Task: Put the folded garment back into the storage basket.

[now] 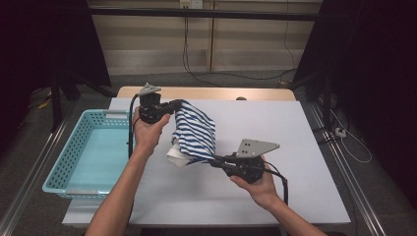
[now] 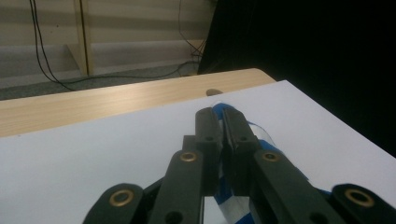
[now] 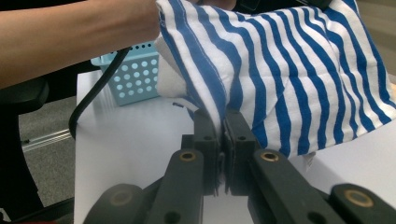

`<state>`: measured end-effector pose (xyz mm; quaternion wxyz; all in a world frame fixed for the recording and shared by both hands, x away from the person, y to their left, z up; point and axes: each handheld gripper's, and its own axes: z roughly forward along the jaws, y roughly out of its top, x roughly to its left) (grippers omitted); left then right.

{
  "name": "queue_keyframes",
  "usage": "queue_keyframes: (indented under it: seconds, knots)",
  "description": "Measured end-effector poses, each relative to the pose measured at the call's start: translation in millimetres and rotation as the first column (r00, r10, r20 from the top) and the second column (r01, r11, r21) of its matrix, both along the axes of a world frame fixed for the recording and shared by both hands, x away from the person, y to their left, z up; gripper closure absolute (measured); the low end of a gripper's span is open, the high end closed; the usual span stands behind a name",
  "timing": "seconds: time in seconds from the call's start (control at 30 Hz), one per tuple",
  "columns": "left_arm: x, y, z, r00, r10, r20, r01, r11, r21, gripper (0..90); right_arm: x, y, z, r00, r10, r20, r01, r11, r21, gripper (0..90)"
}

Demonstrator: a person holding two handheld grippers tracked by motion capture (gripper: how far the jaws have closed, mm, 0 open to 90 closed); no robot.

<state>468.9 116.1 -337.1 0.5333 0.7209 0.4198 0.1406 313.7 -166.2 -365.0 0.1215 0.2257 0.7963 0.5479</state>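
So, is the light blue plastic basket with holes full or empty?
Empty: the light blue plastic basket shows a bare floor in the high view; the blue-and-white striped cloth hangs outside it.

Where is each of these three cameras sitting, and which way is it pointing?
High view: above the table's near side, looking forward and down; both forearms, left gripper and right gripper hold a striped cloth.
Left gripper view: rides that gripper, facing the table's far edge.
Right gripper view: rides that gripper, facing the cloth and basket; a forearm shows.
Shared: cloth, white table.
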Motion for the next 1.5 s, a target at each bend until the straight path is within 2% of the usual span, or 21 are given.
queue_keyframes:
  seconds: [0.13, 0.23, 0.27, 0.47, 0.5, 0.7, 0.73, 0.8, 0.87, 0.9, 0.97, 1.3, 1.5]
  knots:
    - [-5.4, 8.3, 7.5, 0.9999, -0.001, 0.011, 0.001, 1.0, 0.0, 85.9, -1.7, 6.9, 3.5, 0.9997, 0.018, 0.014, -0.018, 1.0, 0.004, 85.8]
    - [-7.9, 14.3, 12.4, 0.9997, 0.003, 0.023, -0.004, 0.9997, 0.023, 85.9, -2.0, 9.3, 5.8, 0.9995, 0.025, 0.018, -0.025, 1.0, 0.001, 85.9]
    - [-9.5, 21.2, 14.9, 0.9998, 0.015, 0.013, -0.016, 0.9998, 0.015, 85.9, -1.2, 12.0, 8.0, 0.9993, 0.03, 0.024, -0.03, 1.0, 0.002, 85.9]
    - [-11.5, 31.5, 19.7, 0.9994, 0.026, 0.021, -0.026, 0.9997, -0.004, 85.9, 2.6, 20.3, 9.3, 0.9984, 0.049, 0.028, -0.049, 0.999, 0.003, 85.8]
    - [-12.5, 35.0, 22.1, 0.9991, 0.032, 0.029, -0.032, 0.9995, 0.006, 85.9, 3.0, 24.2, 10.1, 0.9982, 0.055, 0.026, -0.055, 0.998, 0.01, 85.9]
    - [-16.6, 43.5, 28.4, 0.9981, 0.05, 0.035, -0.05, 0.9988, 0.002, 85.9, 4.6, 34.6, 14.5, 0.996, 0.081, 0.037, -0.081, 0.997, 0.014, 85.9]
    - [-17.7, 46.9, 31.0, 0.9976, 0.05, 0.048, -0.05, 0.9987, 0.0, 86.0, 4.8, 35.9, 15.1, 0.9956, 0.085, 0.039, -0.086, 0.996, 0.013, 85.9]
    - [-18.5, 48.7, 32.2, 0.9974, 0.055, 0.046, -0.055, 0.9985, -0.008, 86.0, 5.6, 39.2, 16.2, 0.995, 0.091, 0.042, -0.092, 0.996, 0.014, 85.9]
    - [-19.4, 55.9, 35.2, 0.9965, 0.064, 0.053, -0.065, 0.9979, 0.002, 86.0, 6.7, 42.2, 17.7, 0.9945, 0.096, 0.042, -0.097, 0.995, 0.022, 85.8]
    - [-20.8, 58.3, 36.2, 0.9969, 0.066, 0.043, -0.066, 0.9978, -0.001, 86.0, 7.5, 43.7, 18.3, 0.9941, 0.098, 0.046, -0.099, 0.995, 0.024, 85.9]
    - [-20.6, 60.4, 36.7, 0.9959, 0.072, 0.055, -0.072, 0.9974, 0.004, 86.0, 8.3, 47.2, 18.9, 0.9938, 0.102, 0.045, -0.103, 0.994, 0.031, 85.9]
    - [-22.7, 82.1, 35.6, 0.9935, 0.101, 0.051, -0.101, 0.9948, -0.001, 86.0, 14.1, 65.7, 17.0, 0.9911, 0.126, 0.044, -0.127, 0.991, 0.035, 85.9]
    - [-24.4, 93.6, 37.7, 0.9917, 0.117, 0.053, -0.118, 0.9929, 0.012, 86.0, 18.5, 74.2, 15.0, 0.9897, 0.138, 0.04, -0.139, 0.989, 0.04, 85.9]
